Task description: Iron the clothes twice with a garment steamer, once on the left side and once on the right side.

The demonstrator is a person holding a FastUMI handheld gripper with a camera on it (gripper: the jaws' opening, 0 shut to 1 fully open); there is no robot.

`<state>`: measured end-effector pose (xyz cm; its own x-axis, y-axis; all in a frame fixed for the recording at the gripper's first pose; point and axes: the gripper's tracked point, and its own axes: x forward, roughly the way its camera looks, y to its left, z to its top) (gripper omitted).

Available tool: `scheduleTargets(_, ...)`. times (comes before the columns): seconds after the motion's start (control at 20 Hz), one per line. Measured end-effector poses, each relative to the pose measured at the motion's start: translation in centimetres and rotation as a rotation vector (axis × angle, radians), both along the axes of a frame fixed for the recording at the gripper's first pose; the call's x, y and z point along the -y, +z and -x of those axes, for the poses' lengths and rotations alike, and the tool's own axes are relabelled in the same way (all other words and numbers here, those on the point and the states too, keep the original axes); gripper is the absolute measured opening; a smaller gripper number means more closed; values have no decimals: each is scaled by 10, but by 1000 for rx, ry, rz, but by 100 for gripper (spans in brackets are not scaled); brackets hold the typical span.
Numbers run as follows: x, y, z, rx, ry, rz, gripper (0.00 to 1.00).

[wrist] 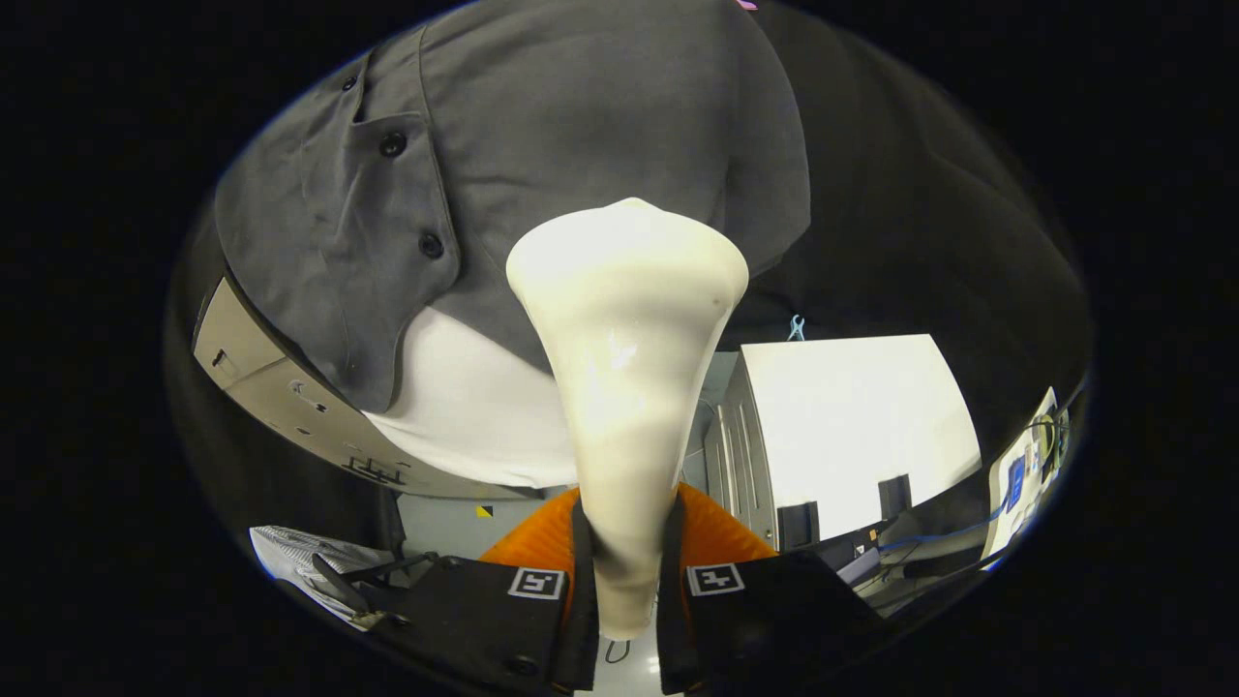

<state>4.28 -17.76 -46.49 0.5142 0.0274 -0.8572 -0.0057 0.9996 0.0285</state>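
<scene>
Gripper [624,590] fingers pinch the cream garment steamer [624,319] by its handle, head raised against the hanging grey shirt [542,136], apparently mid-pass; next, a steady stroke along the fabric.

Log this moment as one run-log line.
hand-held gripper: shut on steamer | steamer head: against grey shirt, right of its buttons | shirt: hanging

Gripper [624,605] fingers clamped the steamer [627,387] handle; its head sat against the grey shirt [542,145], no gap ahead. Open room lower right, toward white cabinet [852,426]. Beige panel [290,397] blocked lower left.
</scene>
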Motion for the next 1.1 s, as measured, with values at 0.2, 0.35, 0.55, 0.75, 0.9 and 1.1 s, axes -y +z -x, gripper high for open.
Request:
scheduleTargets(0.2,1,-14,15,-37,-14,-5,32)
scheduleTargets(0.35,-5,-11,24,-48,-36,-2,32)
scheduleTargets(0.55,-23,15,34,-15,-107,10,32)
scheduleTargets(0.75,-57,53,33,54,-139,-4,32)
scheduleTargets(0.9,-79,85,30,109,-172,-8,32)
scheduleTargets(1.1,-109,125,30,181,-204,-3,32)
